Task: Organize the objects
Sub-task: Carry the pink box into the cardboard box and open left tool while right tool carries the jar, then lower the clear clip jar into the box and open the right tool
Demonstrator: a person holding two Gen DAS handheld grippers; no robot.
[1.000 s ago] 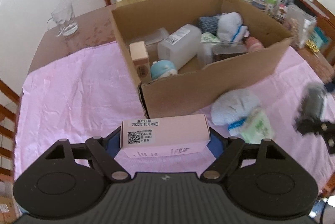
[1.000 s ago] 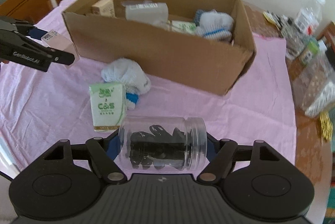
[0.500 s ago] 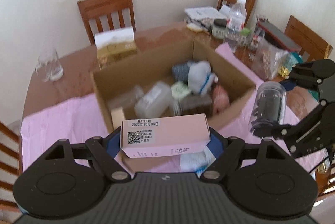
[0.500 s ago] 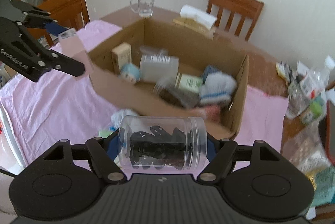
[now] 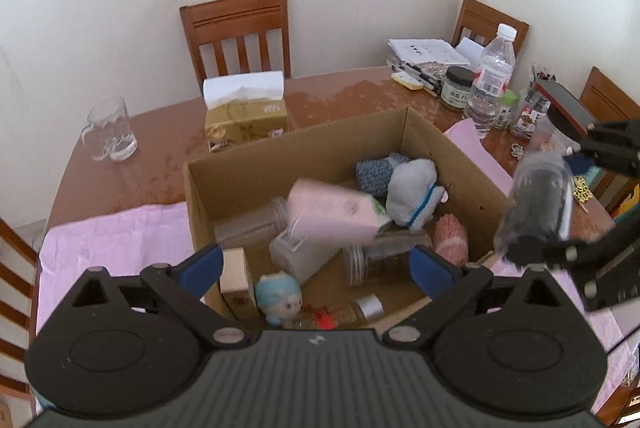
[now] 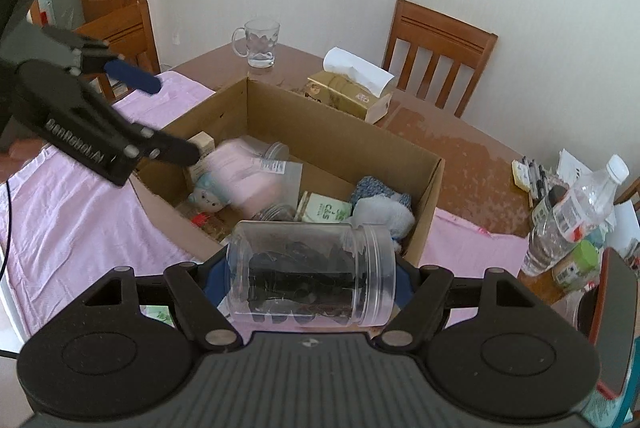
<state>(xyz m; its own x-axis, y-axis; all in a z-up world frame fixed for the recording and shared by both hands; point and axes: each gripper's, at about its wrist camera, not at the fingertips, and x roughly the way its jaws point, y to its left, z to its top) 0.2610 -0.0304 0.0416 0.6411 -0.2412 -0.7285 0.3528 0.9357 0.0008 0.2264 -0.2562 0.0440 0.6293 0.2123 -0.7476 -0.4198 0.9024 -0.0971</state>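
The left gripper (image 5: 316, 264) is hanging above the near wall of the cardboard box (image 5: 280, 156) with its blue-padded fingers (image 5: 200, 264) spread wide and nothing between them. Just beyond it, toward 12 o'clock in the left wrist view, the pink carton (image 5: 332, 214) is showing as a motion-blurred shape inside the box, tilted over a clear plastic container (image 5: 298, 254); whether it is touching what lies under it cannot be told. In the right wrist view the same carton (image 6: 248, 176) is blurring beside the blue-capped doll figure (image 6: 206, 194).

The right gripper (image 6: 310, 282) is clamping a clear plastic jar (image 6: 310, 274) of dark contents, the jar lying sideways between its fingers. It is hovering over the box's corner nearest that camera. From the left wrist view this jar (image 5: 536, 206) is sitting at 3 o'clock, over the box's right wall.

Inside the box, rolled socks (image 5: 412, 194), a pink knitted roll (image 5: 452, 240), and a green tissue pack (image 6: 326, 210) are lying among other jars.

The box is resting on a pink cloth (image 6: 68, 212) covering part of the brown surface (image 5: 352, 96). Beyond the box at 12 o'clock a tissue box (image 5: 246, 118) is standing, a glass mug (image 5: 110, 134) at 10 o'clock, and a water bottle (image 5: 492, 80) at 2 o'clock.
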